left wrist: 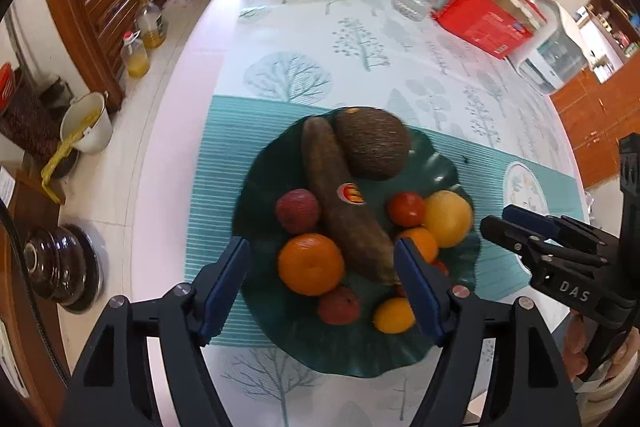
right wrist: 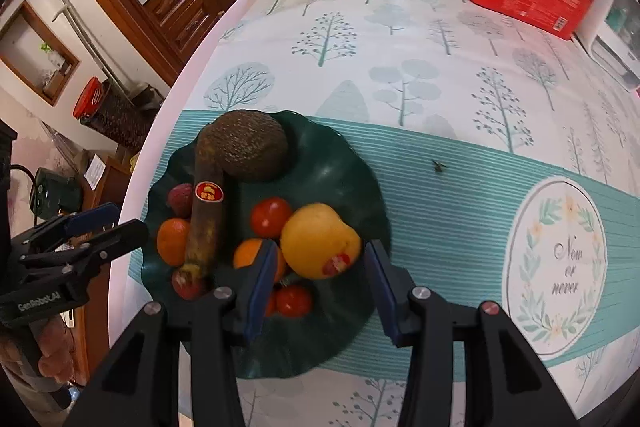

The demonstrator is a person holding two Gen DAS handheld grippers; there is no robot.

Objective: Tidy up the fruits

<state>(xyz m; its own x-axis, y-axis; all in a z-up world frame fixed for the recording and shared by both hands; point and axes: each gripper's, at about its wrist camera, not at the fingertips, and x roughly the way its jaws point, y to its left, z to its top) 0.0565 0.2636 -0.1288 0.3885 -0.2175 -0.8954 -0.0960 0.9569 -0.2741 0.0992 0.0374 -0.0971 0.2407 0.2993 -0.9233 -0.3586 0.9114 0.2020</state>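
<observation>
Fruits sit heaped on the dark green plate [right wrist: 344, 163], on the striped mat — nothing lifted yet. Right gripper [right wrist: 320, 283] is spread wide around the yellow fruit [right wrist: 316, 239], empty; likely the first pick, needing a descent and a gentle close. Left gripper [left wrist: 322, 279] hovers agape above the orange [left wrist: 310, 263], empty. Small fruits under the blue pads are partly hidden; destination unclear.

fruits lying piled in dark green plate [right wrist: 340, 163] | browned banana [right wrist: 206, 223] leaning beside coconut [right wrist: 250, 145] | yellow fruit [right wrist: 316, 241], oranges, tomatoes sitting around
</observation>
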